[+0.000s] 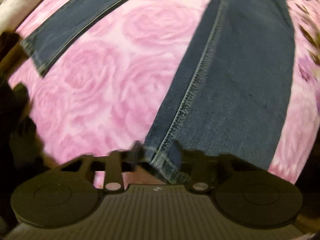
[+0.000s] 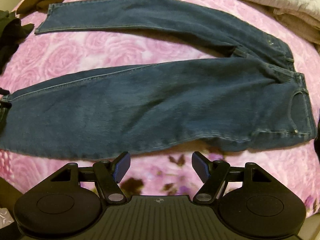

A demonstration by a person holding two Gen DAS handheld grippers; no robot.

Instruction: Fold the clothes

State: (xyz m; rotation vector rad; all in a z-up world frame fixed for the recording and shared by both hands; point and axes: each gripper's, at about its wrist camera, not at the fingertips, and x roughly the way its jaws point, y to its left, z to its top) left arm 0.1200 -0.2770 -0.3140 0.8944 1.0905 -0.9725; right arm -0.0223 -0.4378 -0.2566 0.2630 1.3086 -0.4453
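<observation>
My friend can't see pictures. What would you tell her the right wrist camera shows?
Blue jeans lie flat on a pink rose blanket, legs spread apart. The right gripper hovers open at their near edge.

Counting one pair of jeans (image 2: 160, 100), two legs, one pink rose blanket (image 2: 80, 52), two hand-held grippers (image 2: 160, 165) (image 1: 158, 150).

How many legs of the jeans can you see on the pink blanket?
2. The near leg stretches leftward just ahead of the open right gripper; its hem sits between the left gripper's fingers. The far leg lies beyond it, apart.
</observation>
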